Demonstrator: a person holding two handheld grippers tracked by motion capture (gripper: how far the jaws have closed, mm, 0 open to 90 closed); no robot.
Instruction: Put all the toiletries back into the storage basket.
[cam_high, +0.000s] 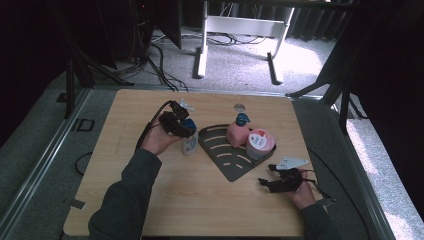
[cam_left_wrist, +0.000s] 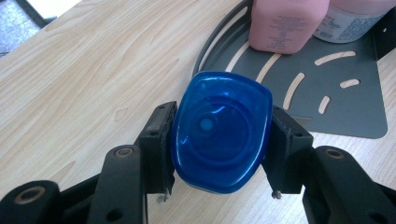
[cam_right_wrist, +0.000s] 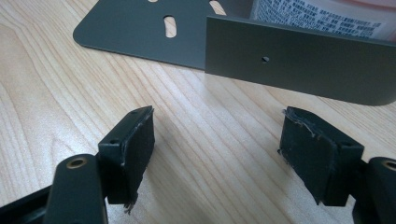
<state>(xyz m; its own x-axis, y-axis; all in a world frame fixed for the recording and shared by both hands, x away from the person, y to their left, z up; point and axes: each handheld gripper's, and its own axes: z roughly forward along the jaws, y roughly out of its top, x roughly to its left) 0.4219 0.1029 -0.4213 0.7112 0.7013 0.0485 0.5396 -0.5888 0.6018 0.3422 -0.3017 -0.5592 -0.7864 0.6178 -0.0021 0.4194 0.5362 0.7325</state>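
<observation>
Blue-capped bottle (cam_left_wrist: 220, 137) stands on the tabletop (cam_high: 150, 195) just beside the dark corner tray (cam_high: 231, 167), its cap pinched between the left claw (cam_left_wrist: 219, 149) pads. Right claw (cam_right_wrist: 231, 158) rests spread and empty. Step judged: loading the tray; a lift and short carry beside the pink bottle (cam_high: 237, 134) is called for.

Jaws flank blue cap (cam_left_wrist: 220, 137) above wooden table (cam_left_wrist: 93, 70); grey slotted tray (cam_left_wrist: 345, 102) behind.

A glossy blue cap (cam_left_wrist: 220, 137) tops the clear bottle (cam_high: 189, 144) just left of the dark grey slotted tray (cam_high: 231, 167). On that tray stand a pink bottle (cam_high: 237, 132), teal-capped, and a pink-lidded white tub (cam_high: 259, 144). The table (cam_high: 200, 200) is pale woodgrain.
</observation>
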